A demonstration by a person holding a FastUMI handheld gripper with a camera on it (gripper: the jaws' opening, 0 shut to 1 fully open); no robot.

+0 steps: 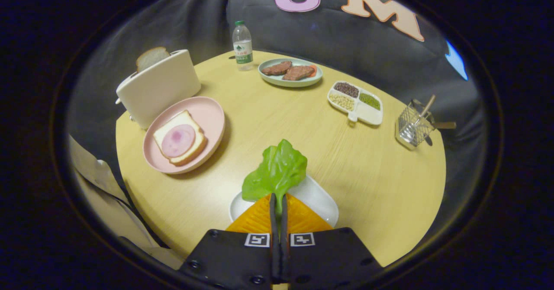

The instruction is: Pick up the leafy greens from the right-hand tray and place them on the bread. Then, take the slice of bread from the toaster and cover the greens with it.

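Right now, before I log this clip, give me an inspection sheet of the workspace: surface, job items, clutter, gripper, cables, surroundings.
Surface: round wooden table, light yellow.
Job's things: leafy greens stick up from between the fingers, above the white tray; bread with ham lies on the pink plate; a bread slice stands in the white toaster.
Clutter: water bottle; plate of meat patties; divided dish of beans; wire utensil basket.
Gripper: gripper shut on the greens' stem, fingers nearly together.
Cables: nothing seen.
Surroundings: black cloth wall behind the table; pale fabric beside the table's near edge.
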